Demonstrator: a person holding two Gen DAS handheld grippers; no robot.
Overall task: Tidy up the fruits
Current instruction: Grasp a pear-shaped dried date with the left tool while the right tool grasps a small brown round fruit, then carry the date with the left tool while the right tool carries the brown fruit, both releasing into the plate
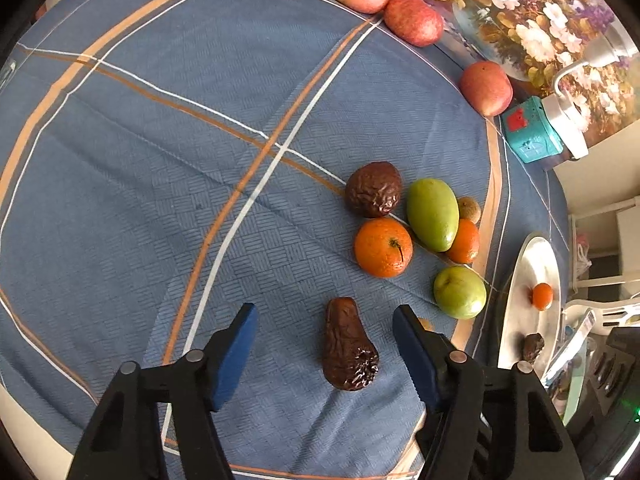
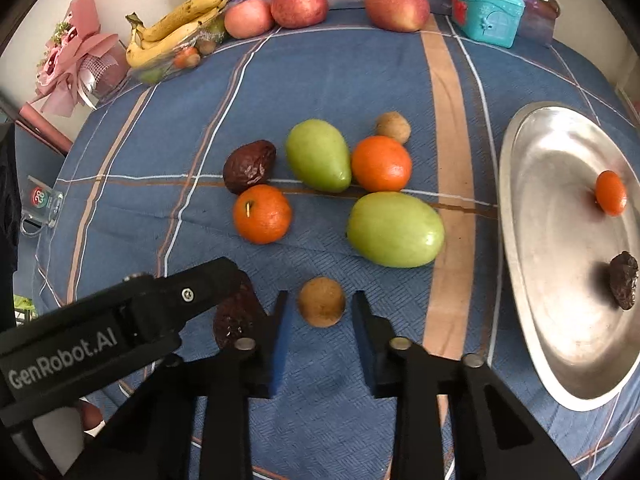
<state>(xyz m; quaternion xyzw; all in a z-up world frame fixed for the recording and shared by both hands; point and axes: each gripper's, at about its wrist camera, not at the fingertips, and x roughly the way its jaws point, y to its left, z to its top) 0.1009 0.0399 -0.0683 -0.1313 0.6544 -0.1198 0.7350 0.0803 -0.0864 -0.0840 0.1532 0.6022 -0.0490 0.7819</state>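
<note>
My left gripper (image 1: 324, 312) is open, its blue pads either side of a wrinkled dark brown fruit (image 1: 349, 350) on the blue cloth. That fruit shows partly hidden behind the left gripper's body in the right wrist view (image 2: 234, 316). My right gripper (image 2: 320, 300) is open around a small round tan fruit (image 2: 321, 301), not touching it. Beyond lie two oranges (image 2: 262, 214) (image 2: 381, 164), two green mangoes (image 2: 318, 155) (image 2: 395, 229), a dark wrinkled fruit (image 2: 249, 166) and a small tan fruit (image 2: 393, 127). A silver plate (image 2: 532, 216) on the right holds a small orange (image 2: 611, 193) and a dark fruit (image 2: 623, 279).
Three red apples (image 2: 299, 6) line the table's far edge. A bunch of bananas (image 2: 176, 28) lies in a clear tray at the back left, next to a pink bouquet (image 2: 74, 56). A teal box (image 2: 486, 12) stands at the back right.
</note>
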